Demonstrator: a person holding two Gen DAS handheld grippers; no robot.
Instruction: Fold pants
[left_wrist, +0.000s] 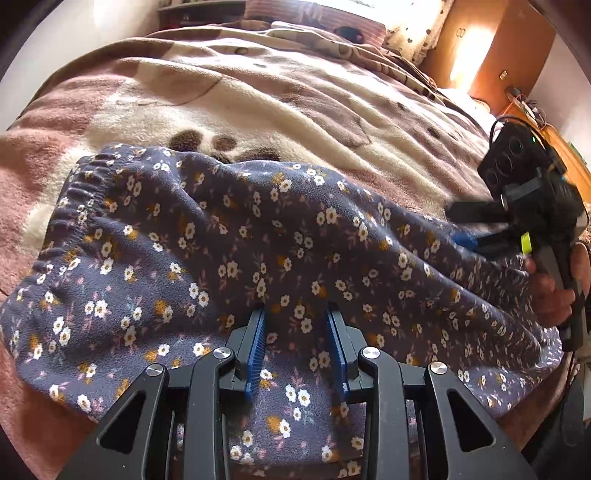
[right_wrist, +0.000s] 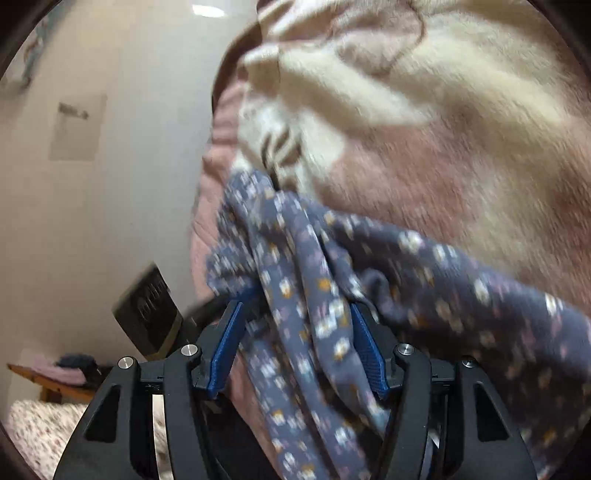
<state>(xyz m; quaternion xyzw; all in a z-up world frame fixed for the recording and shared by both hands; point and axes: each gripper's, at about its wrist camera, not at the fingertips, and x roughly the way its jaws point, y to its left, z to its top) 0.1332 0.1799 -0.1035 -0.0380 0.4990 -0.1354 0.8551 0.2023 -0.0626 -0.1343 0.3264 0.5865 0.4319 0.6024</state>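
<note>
The pants (left_wrist: 229, 258) are dark blue-grey with small white and orange flowers. They lie on the bed, with the gathered elastic waistband (left_wrist: 77, 206) at the left. My left gripper (left_wrist: 297, 310) has its blue fingers apart, with a ridge of the fabric between them. My right gripper (right_wrist: 295, 306) has a bunch of the pants (right_wrist: 314, 288) between its blue fingers; that view is blurred by motion. The right gripper also shows in the left wrist view (left_wrist: 463, 227), held by a hand at the pants' right end.
A pink and cream fleece blanket (left_wrist: 258, 103) with a paw print covers the bed. A wooden wardrobe (left_wrist: 495, 48) and shelf stand at the far right. In the right wrist view a pale wall (right_wrist: 110, 147), a dark box (right_wrist: 147, 314) and a low wooden bench (right_wrist: 48, 384) lie to the left.
</note>
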